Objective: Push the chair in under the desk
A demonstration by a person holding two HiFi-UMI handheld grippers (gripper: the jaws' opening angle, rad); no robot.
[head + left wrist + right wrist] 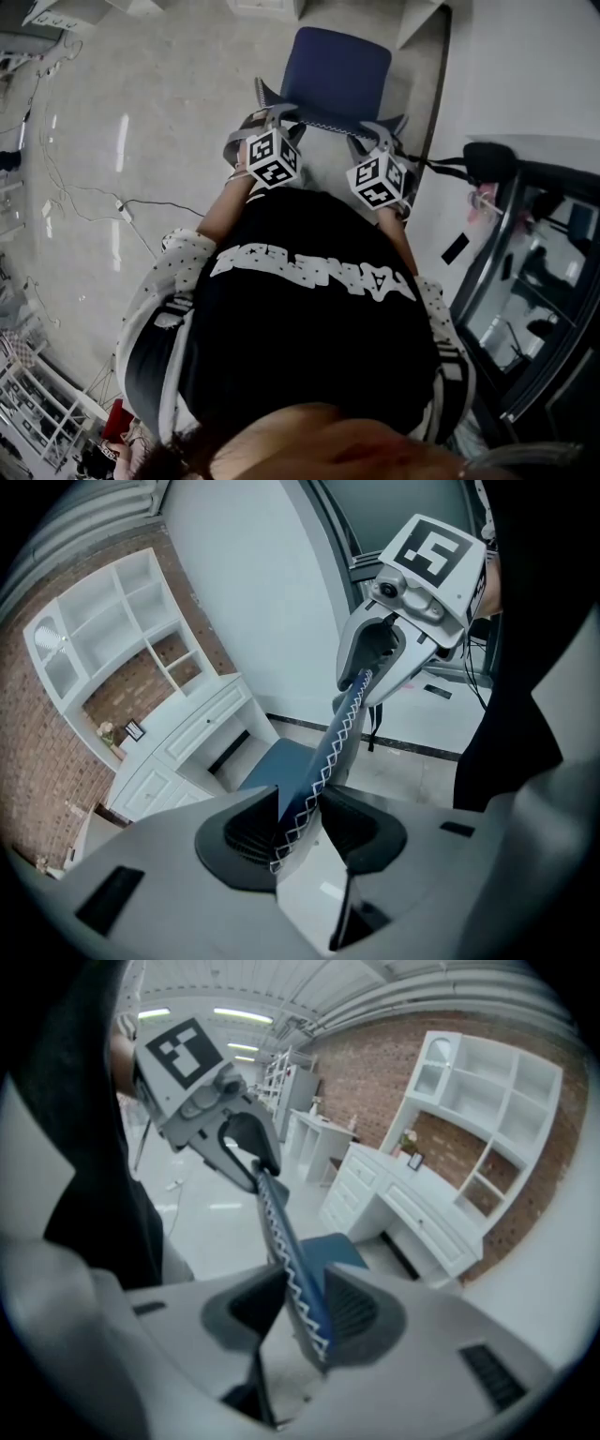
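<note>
A blue chair (342, 67) stands on the pale floor in front of me, its seat facing away. Its backrest (323, 118) has white zigzag stitching along the top edge. My left gripper (272, 111) is shut on the left end of that edge and my right gripper (382, 133) on the right end. In the left gripper view the backrest (330, 750) runs between the pads of the left gripper (302, 829) up to the right gripper (375, 663). In the right gripper view the backrest (279, 1227) passes through the right gripper (302, 1314). A white desk (192, 731) stands beyond the seat.
White shelves (103, 644) on a brick wall rise above the desk (412, 1206). Cables (122, 211) trail over the floor at the left. A dark glass-framed unit (525, 281) and a black object (487, 159) stand close on the right.
</note>
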